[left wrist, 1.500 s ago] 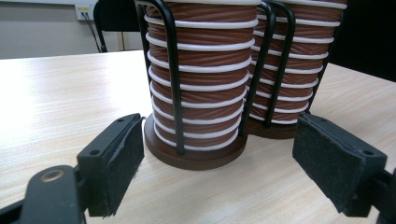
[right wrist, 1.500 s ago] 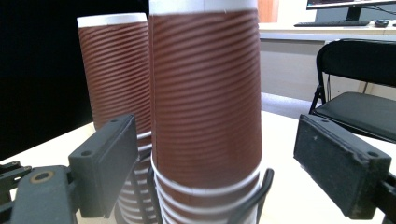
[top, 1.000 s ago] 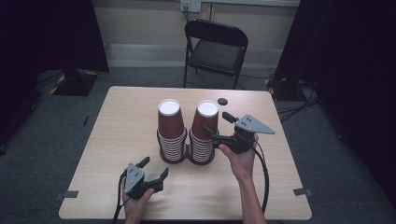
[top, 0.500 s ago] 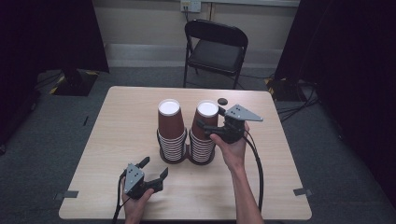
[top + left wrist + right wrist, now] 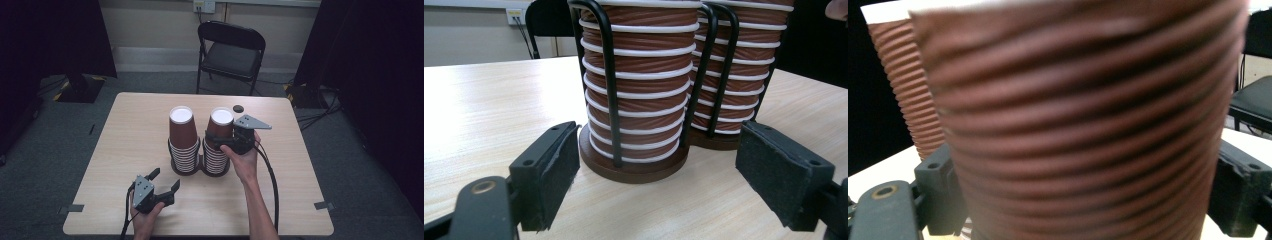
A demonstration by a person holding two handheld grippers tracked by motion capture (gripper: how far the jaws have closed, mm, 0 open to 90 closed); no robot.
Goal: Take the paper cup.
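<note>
Your right gripper (image 5: 220,141) brackets the ribbed brown paper top cup (image 5: 1088,125), contact unclear; your left gripper (image 5: 162,181) gapes wide near the black wire rack (image 5: 609,85).

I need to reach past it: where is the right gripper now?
In the high view the right gripper is right of table centre, jaws around the top cup of the right stack.

Two cup stacks stood side by side at the table's (image 5: 125,150) centre, each in a wire holder on a round base; the left stack (image 5: 182,142) touched the right stack (image 5: 218,142); a small disc (image 5: 238,108) lay at one o'clock from them; a chair (image 5: 231,50) stood beyond the table at twelve o'clock; the left gripper (image 5: 162,181) rested at seven o'clock from the stacks; the right gripper (image 5: 220,142) straddled the right stack's top cup (image 5: 1083,125).
</note>
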